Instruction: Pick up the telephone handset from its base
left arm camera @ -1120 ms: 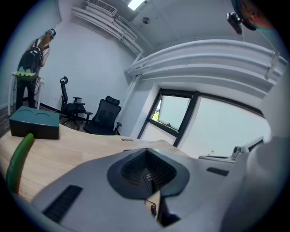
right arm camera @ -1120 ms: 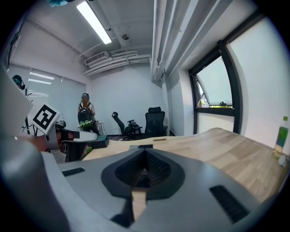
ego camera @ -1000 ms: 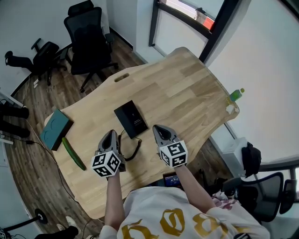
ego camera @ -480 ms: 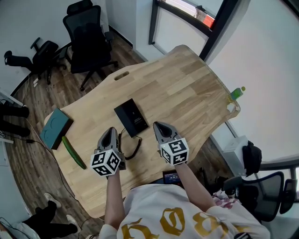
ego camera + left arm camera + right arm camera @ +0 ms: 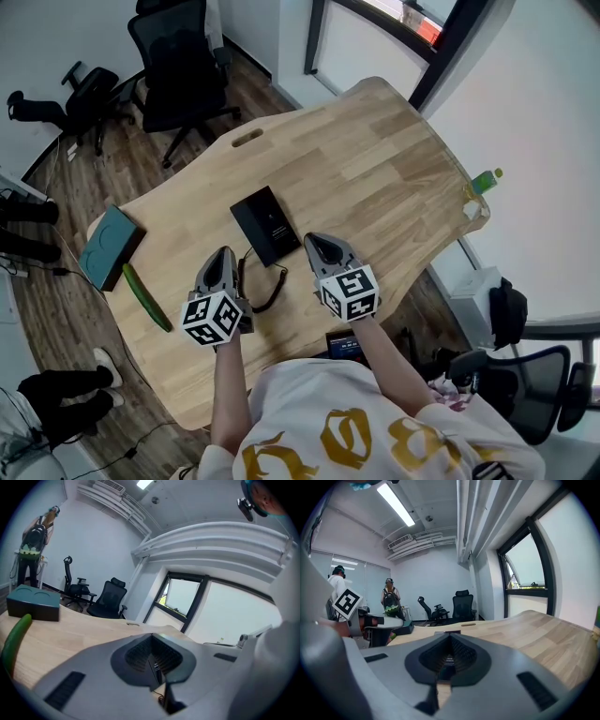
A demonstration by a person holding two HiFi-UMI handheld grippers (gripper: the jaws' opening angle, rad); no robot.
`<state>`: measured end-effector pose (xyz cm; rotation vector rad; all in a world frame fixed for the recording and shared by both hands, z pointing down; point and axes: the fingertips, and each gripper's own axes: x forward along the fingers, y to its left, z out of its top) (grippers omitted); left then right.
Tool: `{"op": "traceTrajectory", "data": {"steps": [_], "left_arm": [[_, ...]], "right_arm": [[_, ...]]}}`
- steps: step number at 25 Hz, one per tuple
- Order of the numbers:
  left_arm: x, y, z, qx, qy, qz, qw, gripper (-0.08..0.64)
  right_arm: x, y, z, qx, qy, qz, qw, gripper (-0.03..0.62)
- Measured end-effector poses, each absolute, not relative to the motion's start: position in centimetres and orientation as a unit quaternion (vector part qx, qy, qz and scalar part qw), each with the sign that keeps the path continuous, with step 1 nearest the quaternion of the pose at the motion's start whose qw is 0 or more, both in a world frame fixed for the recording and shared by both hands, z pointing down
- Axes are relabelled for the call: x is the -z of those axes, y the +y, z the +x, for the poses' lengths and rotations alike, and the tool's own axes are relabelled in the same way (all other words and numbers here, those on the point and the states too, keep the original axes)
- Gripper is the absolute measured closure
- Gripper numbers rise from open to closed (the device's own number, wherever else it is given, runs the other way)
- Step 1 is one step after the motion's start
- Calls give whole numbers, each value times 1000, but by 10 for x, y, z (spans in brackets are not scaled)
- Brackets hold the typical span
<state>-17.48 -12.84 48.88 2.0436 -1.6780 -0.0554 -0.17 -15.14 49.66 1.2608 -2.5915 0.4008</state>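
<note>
Presently, on the wooden table point(image 5: 375, 159):

1. Left tongs point(image 5: 225, 255). Jaws fully together, the ribbed pads meeting along one seam in the left gripper view point(image 5: 151, 648). Nothing was held. They were poised over the near part of the table, tips toward 12 o'clock.

2. Right tongs point(image 5: 317, 246). Jaws drawn together at the tips, with only a thin slit lower down through which the table showed point(image 5: 449, 644). Nothing was held. They were set level with the left tongs and well apart from them, clear of the table top.

3. Telephone point(image 5: 267, 223). One flat black slab, its parts not told apart. It lay on the table at 1 o'clock of the left tongs and 11 o'clock of the right tongs, near both and touched by neither.

4. Coiled cord point(image 5: 269, 286). Black, it ran from the near end of the telephone toward 6 o'clock and curled in the gap between the two tongs. A loop showed below the shut left jaws.

5. Teal box point(image 5: 111, 247). At 9 o'clock of the left tongs, on the table's edge.

6. Cucumber point(image 5: 147, 297). Green, lying flat just beside the box at its 5 o'clock.

7. Green bottle point(image 5: 483, 180). At the table's far right edge, at 2 o'clock of the right tongs.

8. Office chairs point(image 5: 183, 56). Black, on the floor beyond the table at 11 o'clock.

9. Person with a backpack point(image 5: 390, 599). Standing in the background of the right gripper view.
</note>
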Motion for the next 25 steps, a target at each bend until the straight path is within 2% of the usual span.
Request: {"op": "traceTrajectory", "data": {"steps": [25], "left_arm": [[-565, -169, -161, -11, -584, 742, 328, 552]], "right_arm": [[-563, -195, -5, -190, -875, 409, 174, 588]]}}
